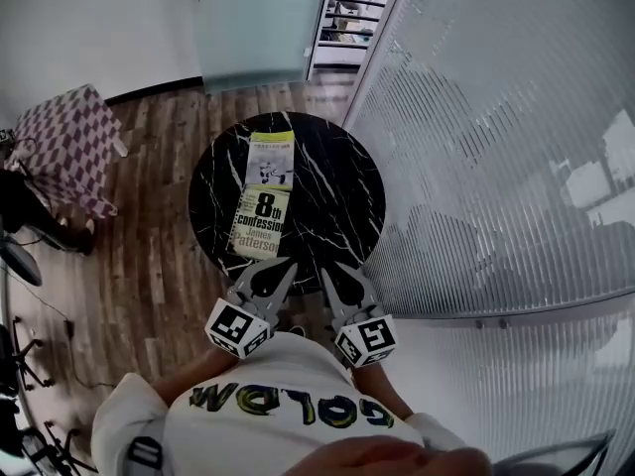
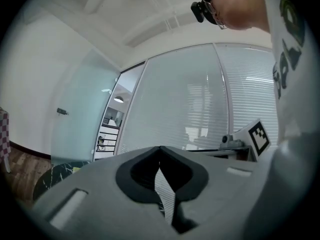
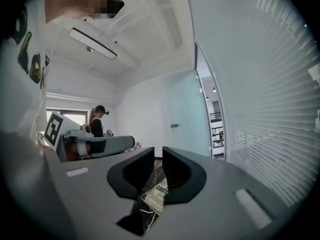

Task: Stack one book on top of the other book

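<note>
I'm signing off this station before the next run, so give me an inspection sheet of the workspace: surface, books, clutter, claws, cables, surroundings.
Surface: round black marble table, flat, nothing spilled.
Job's things: "8th confession" book lies nearest the person, the yellow-green book beyond it, end to end. Whether their edges overlap cannot be told, and they are not squarely stacked.
Clutter: nothing seen.
Grippers: left claw shut, empty. Right claw has a narrow gap, empty. Both are at the table's near edge, touching no book.
Cables: what looks like a thin cable on the wood floor at left.
Surroundings: checked cloth at left, ribbed glass wall at right, another person in the background.
</note>
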